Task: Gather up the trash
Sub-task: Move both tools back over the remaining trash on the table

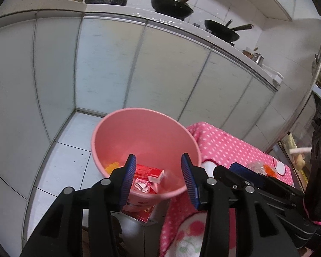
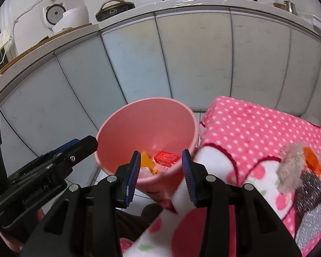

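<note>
Smooth plastic bucket (image 1: 146,132), fuzzy cloth (image 2: 256,124)

You face a run of pale cabinet doors (image 1: 109,64) under a white counter (image 2: 194,2), with a white tiled floor (image 1: 70,137) below. Two black pans (image 1: 171,4) sit up there, and what looks like a rice cooker (image 2: 64,19).

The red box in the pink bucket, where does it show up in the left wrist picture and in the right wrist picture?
Left wrist view: the red box lies at the bottom of the pink bucket, low in the picture, between the blue pads of the left hand-held gripper.
Right wrist view: the same box lies in the bucket, just below centre, between the right hand-held gripper's pads.
Shared landmark: the pink polka-dot cloth right of the bucket.
</note>
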Demonstrator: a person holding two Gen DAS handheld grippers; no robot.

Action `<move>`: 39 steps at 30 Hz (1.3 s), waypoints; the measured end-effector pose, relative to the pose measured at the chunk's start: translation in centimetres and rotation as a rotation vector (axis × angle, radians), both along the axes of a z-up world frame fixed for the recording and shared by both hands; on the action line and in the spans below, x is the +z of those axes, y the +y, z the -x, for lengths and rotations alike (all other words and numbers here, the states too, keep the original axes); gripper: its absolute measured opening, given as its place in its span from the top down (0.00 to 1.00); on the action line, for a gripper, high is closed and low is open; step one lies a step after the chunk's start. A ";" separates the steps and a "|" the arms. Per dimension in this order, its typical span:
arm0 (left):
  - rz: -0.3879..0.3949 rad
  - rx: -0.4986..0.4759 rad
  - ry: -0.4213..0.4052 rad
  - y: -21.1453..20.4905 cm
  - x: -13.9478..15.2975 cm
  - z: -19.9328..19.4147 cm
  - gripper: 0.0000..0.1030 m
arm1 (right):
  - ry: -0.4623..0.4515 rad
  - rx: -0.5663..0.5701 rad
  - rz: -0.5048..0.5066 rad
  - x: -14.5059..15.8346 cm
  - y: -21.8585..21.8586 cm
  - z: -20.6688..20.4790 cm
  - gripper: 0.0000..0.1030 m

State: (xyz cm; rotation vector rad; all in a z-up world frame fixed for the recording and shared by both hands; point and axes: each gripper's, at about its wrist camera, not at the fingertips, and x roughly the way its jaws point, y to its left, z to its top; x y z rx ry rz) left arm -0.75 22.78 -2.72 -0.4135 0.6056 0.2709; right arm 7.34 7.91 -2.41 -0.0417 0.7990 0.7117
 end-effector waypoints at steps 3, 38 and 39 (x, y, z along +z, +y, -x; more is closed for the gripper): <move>-0.027 -0.028 -0.002 -1.4 0.5 0.0 0.58 | 0.007 -0.015 -0.005 0.1 -1.7 0.5 0.60; -0.092 -0.347 0.078 -15.5 -1.3 -4.8 0.59 | 0.102 -0.341 -0.128 -3.1 -22.7 0.6 0.61; -0.096 -0.361 0.079 -15.9 -1.3 -5.2 0.60 | 0.104 -0.347 -0.135 -3.1 -23.1 0.5 0.61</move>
